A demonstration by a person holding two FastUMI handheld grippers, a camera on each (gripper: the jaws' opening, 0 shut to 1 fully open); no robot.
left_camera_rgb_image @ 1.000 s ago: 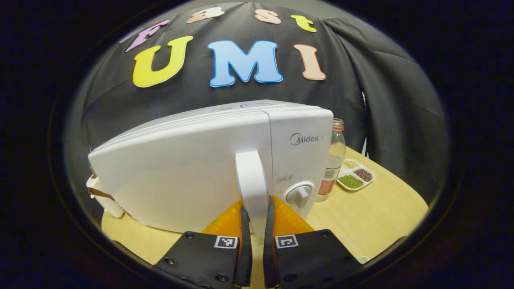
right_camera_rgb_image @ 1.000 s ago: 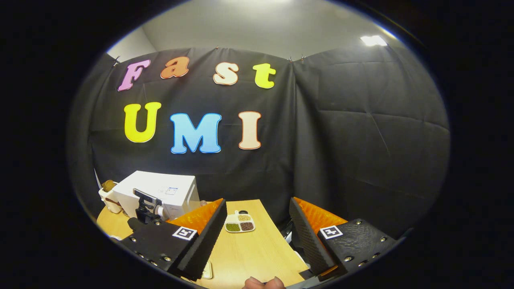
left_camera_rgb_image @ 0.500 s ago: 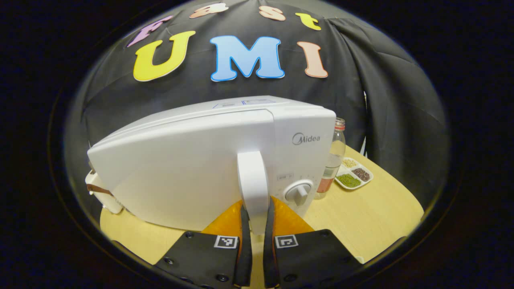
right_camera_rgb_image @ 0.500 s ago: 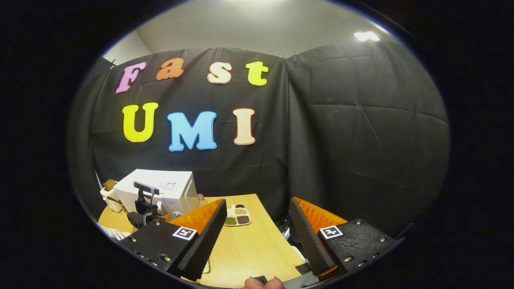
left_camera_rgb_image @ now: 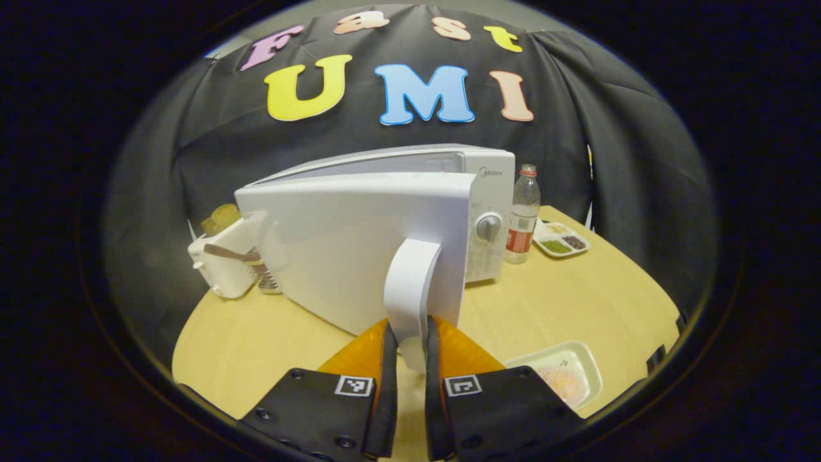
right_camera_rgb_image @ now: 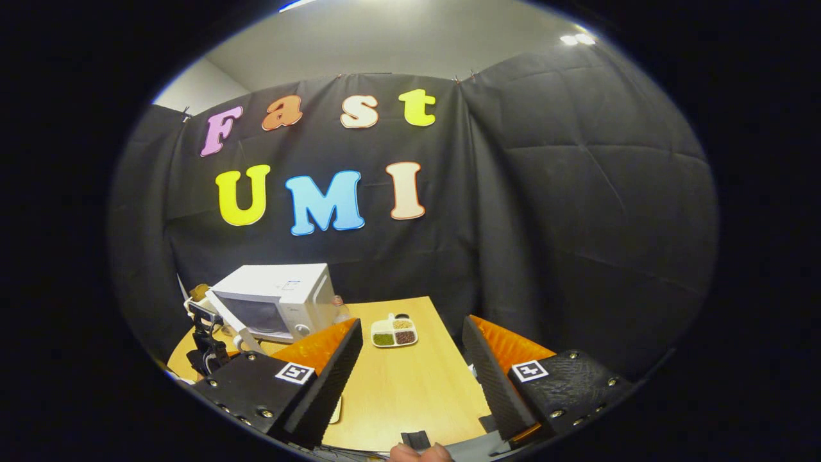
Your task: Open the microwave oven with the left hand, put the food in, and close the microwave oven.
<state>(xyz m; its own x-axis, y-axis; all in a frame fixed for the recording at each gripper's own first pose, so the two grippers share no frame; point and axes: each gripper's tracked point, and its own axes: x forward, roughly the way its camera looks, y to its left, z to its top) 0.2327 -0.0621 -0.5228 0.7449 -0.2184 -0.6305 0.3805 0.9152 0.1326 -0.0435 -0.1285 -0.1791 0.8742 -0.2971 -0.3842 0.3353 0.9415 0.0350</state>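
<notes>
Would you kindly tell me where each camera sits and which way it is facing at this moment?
Left gripper view: rides the left claw, close to the microwave, facing its door handle, which both fingers clamp.
Right gripper view: rides the right claw, held open farther back, facing the table and booth wall; a fingertip shows at the bottom edge.
Shared: microwave, table, divided dish.

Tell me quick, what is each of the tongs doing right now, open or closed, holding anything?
Left tongs: closed on the microwave door handle, door partly open.
Right tongs: open, holding nothing, above the table.
</notes>
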